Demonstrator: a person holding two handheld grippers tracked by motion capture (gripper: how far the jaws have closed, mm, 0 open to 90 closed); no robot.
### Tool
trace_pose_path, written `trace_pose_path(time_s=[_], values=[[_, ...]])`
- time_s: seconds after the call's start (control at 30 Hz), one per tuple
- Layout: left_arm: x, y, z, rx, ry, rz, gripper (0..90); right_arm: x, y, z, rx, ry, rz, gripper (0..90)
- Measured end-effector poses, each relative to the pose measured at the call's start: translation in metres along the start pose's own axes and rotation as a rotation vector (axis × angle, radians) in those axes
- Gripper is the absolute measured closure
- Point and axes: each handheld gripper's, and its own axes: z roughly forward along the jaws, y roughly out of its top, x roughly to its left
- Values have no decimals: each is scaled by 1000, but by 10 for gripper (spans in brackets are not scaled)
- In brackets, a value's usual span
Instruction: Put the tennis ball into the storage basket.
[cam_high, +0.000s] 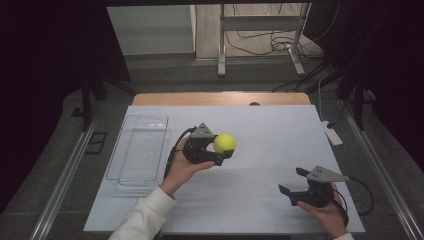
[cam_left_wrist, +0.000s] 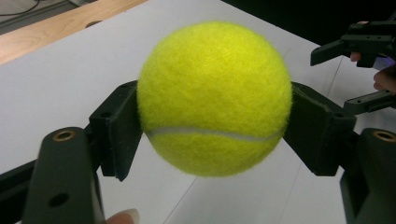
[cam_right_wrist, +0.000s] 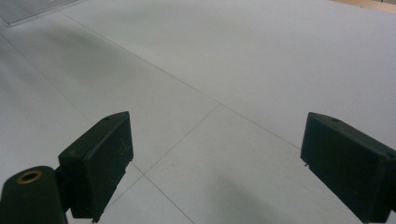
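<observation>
A yellow tennis ball hangs above the middle of the white table cover, with my left gripper shut on it. In the left gripper view the ball is squeezed between the two black pads. My right gripper rests near the front right of the table, open, with nothing between its jaws. In the right gripper view its fingers stand wide apart over the bare white surface. My right gripper also appears far off at the top right of the left gripper view.
A clear plastic tray lies on the left side of the white table cover. A wooden table edge runs along the far side. A white power strip sits by the right edge. A metal stand and cables are on the floor behind.
</observation>
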Motion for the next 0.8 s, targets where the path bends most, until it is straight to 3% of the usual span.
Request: trace_pose_path(time_s=[0.8], values=[[23,-1,-26,-55,52,-46,270,0,0,0,-5,1,1,97]])
